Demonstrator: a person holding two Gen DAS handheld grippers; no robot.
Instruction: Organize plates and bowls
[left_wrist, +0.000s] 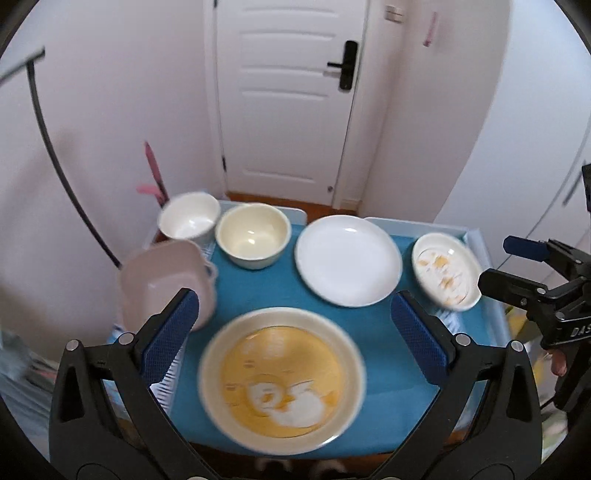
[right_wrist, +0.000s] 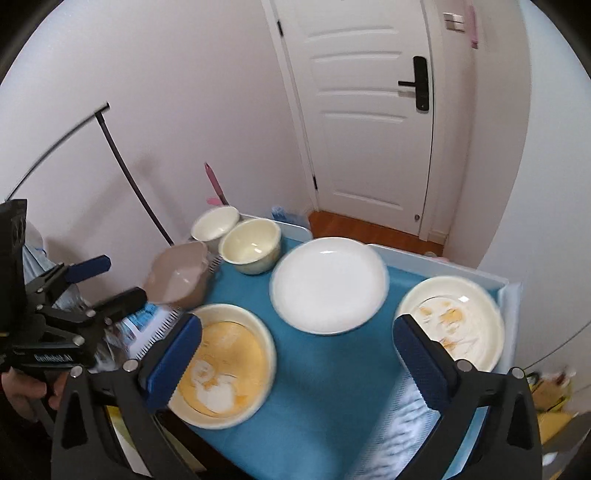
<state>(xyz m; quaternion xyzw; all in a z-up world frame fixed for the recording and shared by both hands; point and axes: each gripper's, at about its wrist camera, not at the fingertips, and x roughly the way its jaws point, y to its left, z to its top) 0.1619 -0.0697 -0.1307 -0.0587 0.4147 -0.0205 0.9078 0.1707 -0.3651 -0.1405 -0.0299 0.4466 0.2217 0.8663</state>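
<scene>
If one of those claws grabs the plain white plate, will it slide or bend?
The white plate looks glossy, so it may slip between the pads. It seems rigid, probably ceramic, so no bending but possibly breakable. Its low rim lies flat on the blue mat, so getting underneath looks awkward.

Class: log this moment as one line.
left gripper: open, empty | right gripper: open, empty | yellow plate, white plate, bowls: unstacked on blue mat

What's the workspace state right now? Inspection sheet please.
Surface: blue mat on a pale tray-like top.
Job's things: yellow duck plate, plain white plate, small patterned plate, cream bowl, white bowl, pink dish tilted at the mat's left edge.
Clutter: nothing seen.
Grippers: left gripper open, empty; right gripper open, empty.
Cables: black cable along the wall.
Surroundings: white door, wood floor.
</scene>
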